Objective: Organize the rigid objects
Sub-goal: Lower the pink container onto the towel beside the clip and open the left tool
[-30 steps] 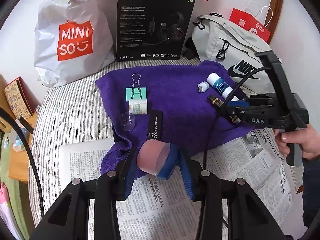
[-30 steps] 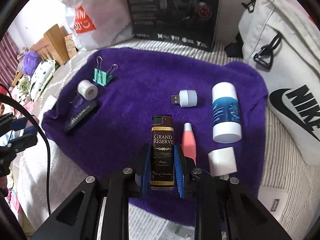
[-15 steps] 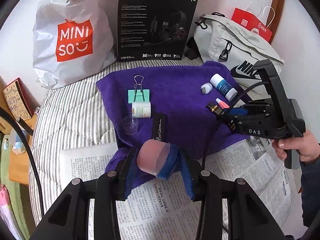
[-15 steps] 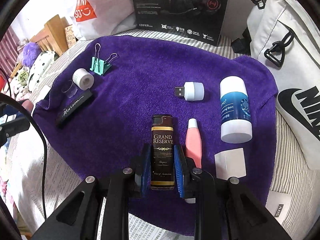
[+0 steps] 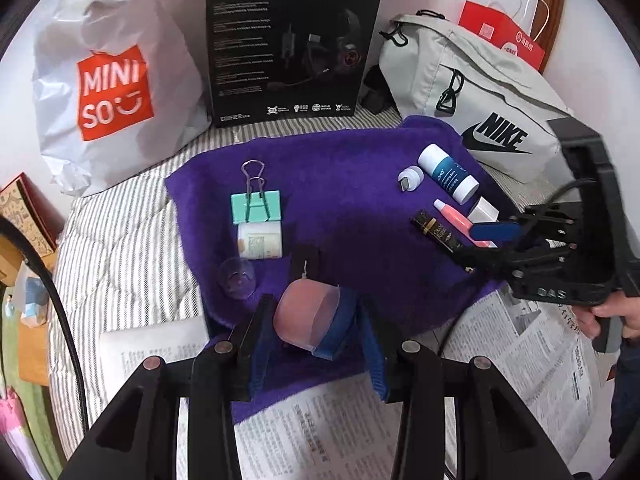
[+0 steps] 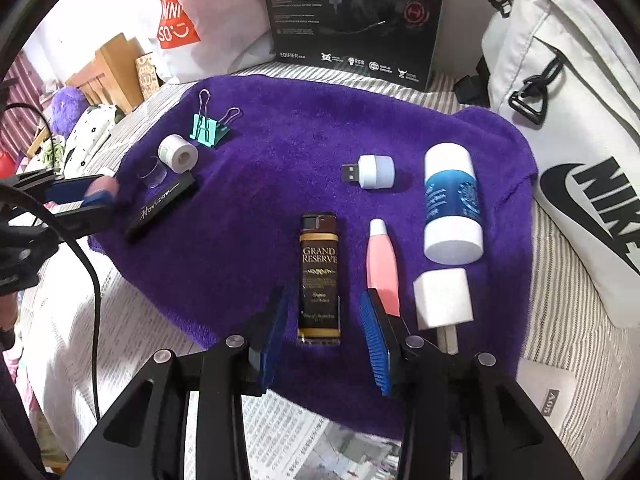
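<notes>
A purple towel (image 6: 280, 128) carries the small items. My right gripper (image 6: 325, 300) is opening its jaws; the dark "Grand Reserve" lighter (image 6: 320, 264) lies flat between the blue pads, which stand clear of its sides. Beside it are a pink tube (image 6: 383, 264), a white cube cap (image 6: 442, 298), a white and blue bottle (image 6: 452, 204) and a USB light (image 6: 374, 171). My left gripper (image 5: 314, 312) is shut on a translucent pink cap (image 5: 306, 316), just above a black "Horizon" bar (image 6: 162, 208). A clear cap (image 5: 237, 278), a white jar (image 5: 260, 240) and a green binder clip (image 5: 256, 206) lie nearby.
A Miniso bag (image 5: 108, 92), a black headset box (image 5: 292, 40) and a grey Nike bag (image 5: 480, 92) stand along the back. Newspaper (image 5: 320, 432) covers the striped sheet (image 5: 120, 240) in front of the towel. A hand (image 5: 612, 316) holds the right gripper's handle.
The right jaws have spread apart and let go of the lighter, which stays on the towel. My left gripper has moved forward over the towel's near edge with the pink cap.
</notes>
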Tool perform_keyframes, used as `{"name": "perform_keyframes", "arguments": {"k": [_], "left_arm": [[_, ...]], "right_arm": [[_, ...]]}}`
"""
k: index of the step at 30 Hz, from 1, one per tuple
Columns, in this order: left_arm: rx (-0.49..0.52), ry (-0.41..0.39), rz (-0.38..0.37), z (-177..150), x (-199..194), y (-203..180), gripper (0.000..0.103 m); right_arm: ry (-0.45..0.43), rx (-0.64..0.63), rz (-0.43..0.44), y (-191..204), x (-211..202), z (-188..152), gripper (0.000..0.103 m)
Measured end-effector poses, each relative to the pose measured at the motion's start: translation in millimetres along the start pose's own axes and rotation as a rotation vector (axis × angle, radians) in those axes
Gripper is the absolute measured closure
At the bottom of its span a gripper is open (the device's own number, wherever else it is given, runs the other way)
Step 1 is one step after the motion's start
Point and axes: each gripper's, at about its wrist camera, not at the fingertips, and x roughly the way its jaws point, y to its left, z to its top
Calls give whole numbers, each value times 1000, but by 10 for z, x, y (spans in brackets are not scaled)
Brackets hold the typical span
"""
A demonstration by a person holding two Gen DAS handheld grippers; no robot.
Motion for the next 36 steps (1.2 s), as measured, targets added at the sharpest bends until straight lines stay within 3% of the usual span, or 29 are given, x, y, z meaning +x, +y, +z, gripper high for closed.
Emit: {"name": "perform_keyframes", "arguments": {"k": [14,36], "left_arm": [[40,4,-32,407,463,-114,64],[122,74,60,483,887,-284,64]], "right_arm": [[-20,38,2,-143,-143,-184,65],[-49,121,36,-280,-210,-302,62]]}}
